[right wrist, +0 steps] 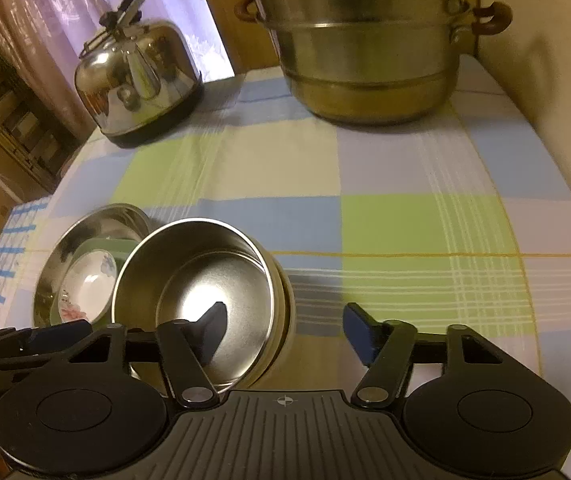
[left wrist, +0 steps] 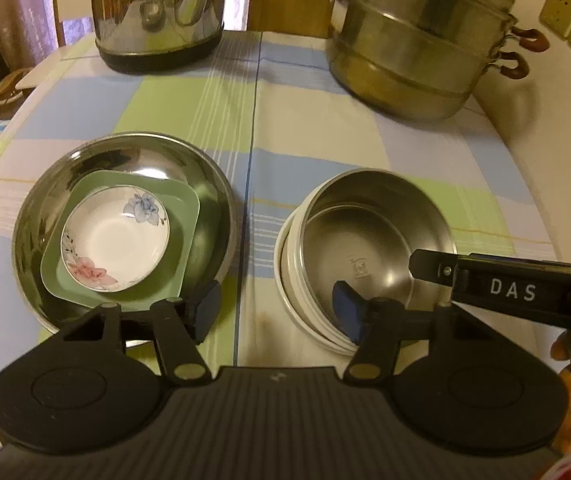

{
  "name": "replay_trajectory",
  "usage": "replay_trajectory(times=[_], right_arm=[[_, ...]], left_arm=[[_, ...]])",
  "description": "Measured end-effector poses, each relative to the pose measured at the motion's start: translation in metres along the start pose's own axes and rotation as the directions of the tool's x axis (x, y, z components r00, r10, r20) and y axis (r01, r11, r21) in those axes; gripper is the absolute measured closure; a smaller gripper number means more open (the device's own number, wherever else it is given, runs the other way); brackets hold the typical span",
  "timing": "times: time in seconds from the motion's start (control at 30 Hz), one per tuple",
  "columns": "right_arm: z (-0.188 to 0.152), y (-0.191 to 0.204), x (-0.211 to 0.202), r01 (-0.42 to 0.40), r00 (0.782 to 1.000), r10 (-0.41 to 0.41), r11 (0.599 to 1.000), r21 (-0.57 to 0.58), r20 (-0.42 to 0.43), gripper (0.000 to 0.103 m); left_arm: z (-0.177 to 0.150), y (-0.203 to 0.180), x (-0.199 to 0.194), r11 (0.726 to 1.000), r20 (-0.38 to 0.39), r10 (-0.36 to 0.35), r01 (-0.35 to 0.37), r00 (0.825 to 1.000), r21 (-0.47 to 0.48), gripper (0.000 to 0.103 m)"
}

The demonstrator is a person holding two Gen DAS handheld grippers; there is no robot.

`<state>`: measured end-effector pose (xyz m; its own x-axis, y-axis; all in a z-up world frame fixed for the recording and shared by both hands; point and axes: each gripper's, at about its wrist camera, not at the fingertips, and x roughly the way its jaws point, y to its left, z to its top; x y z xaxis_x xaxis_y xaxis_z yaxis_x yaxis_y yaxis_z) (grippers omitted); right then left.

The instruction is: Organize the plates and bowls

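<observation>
Item: round stainless-steel bowl (left wrist: 369,236), nested in white-rimmed bowl (left wrist: 285,280) on checked tablecloth (right wrist: 385,220). Left gripper (left wrist: 277,312) and right gripper (right wrist: 285,328) both open, straddling its rim, gripping nothing. Step, apparently: approach. Next: close, lift.

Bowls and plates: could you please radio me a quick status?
Both hand-held grippers open, empty. Plates stacked; bowls nested. Nothing blocking.
</observation>
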<state>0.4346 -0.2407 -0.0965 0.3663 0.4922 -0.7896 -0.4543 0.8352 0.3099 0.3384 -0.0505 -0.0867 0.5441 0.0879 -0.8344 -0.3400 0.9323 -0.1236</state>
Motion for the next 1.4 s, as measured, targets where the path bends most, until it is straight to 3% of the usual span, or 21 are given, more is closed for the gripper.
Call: replay_trajectory(times=[0.23,0.4,0.57,0.73,1.0,1.4], right_arm=[[0.003,-0.001,0.016,0.004,1.0,-0.004,1.0,-0.001,-0.031,0.051],[0.004,0.0,0.022,0.005,0.999,-0.005,1.0,-0.001,-0.045,0.057],[0.005,-0.002,0.024,0.009,0.999,-0.009,1.0,-0.001,-0.049,0.07],[0.006,-0.002,0.025,-0.007,0.998,0.007,1.0,0.004,-0.055,0.084],[0.007,0.001,0.027,0.009,0.998,-0.01,1.0,-0.008,-0.062,0.085],[0.006,0.003,0.027,0.016,0.998,-0.017,1.0,-0.021,-0.062,0.085]], left_arm=[[0.001,0.002,0.012,1.0,-0.017,0.01,-0.011,1.0,-0.025,0.049],[0.003,-0.001,0.016,1.0,-0.017,0.002,-0.002,1.0,-0.028,0.062],[0.005,-0.006,0.019,1.0,-0.017,-0.018,0.017,1.0,-0.022,0.079],[0.004,-0.01,0.019,1.0,-0.01,-0.004,0.004,1.0,-0.013,0.08],[0.004,-0.006,0.025,0.999,-0.038,-0.017,0.016,0.999,-0.042,0.075],[0.004,-0.005,0.027,0.999,-0.032,-0.032,0.03,0.999,-0.044,0.078]])
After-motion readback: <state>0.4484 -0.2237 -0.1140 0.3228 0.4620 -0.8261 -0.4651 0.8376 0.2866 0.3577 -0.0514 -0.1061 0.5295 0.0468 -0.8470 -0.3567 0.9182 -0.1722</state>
